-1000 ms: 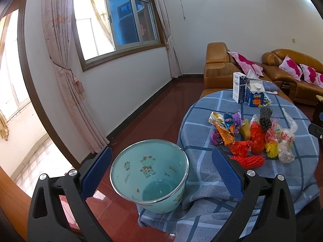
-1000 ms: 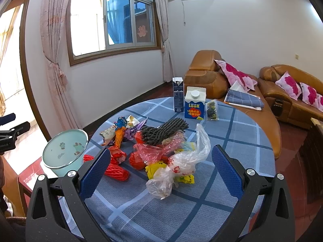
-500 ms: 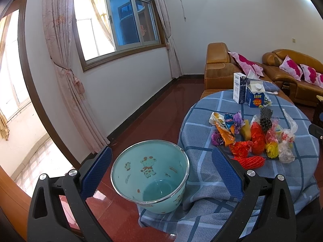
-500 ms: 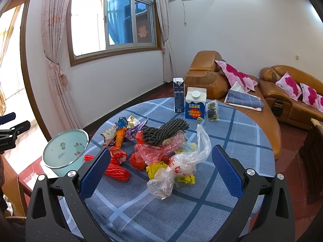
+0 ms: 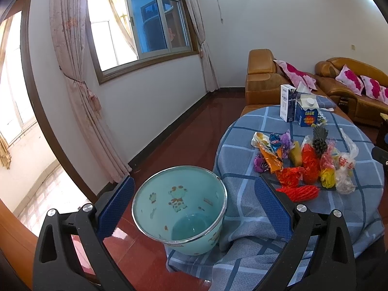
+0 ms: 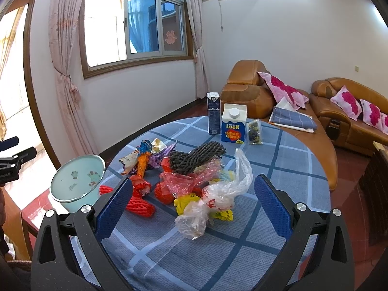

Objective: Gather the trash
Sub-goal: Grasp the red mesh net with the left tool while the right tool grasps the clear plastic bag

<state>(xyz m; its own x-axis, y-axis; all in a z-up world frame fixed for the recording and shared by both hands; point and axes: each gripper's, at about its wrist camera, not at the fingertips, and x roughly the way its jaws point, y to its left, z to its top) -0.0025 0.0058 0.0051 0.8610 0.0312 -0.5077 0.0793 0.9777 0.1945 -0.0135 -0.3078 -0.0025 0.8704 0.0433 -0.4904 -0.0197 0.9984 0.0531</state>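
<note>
I'm working in a living room, over a round table (image 6: 278, 169) under a blue checked cloth. Nearest in the right wrist view, my right gripper (image 6: 192, 205) is spread wide with nothing between its pads, hanging just short of the trash heap at frame centre. Right in front of it lies a crumpled clear plastic bag (image 6: 213, 201) on some yellow wrappers (image 6: 186, 201), with a red foam net (image 6: 138, 205) at lower left of centre. I judge the bag the natural first pick, since it sits foremost and lines up with the open claw.

Behind those come pink film, orange and purple wrappers, and a dark foam net (image 6: 196, 154) lying across the top. Farther still, upper centre, two cartons (image 6: 234, 127) stand upright beside a small snack packet.

In the left wrist view, my left gripper (image 5: 192, 206) is likewise spread and empty, with the mint bin (image 5: 179, 206) framed between its fingers at lower centre. The bin stands at the table's edge, mouth tilted toward the pile, I think so trash can go straight in. Beyond are the sofa and window.
</note>
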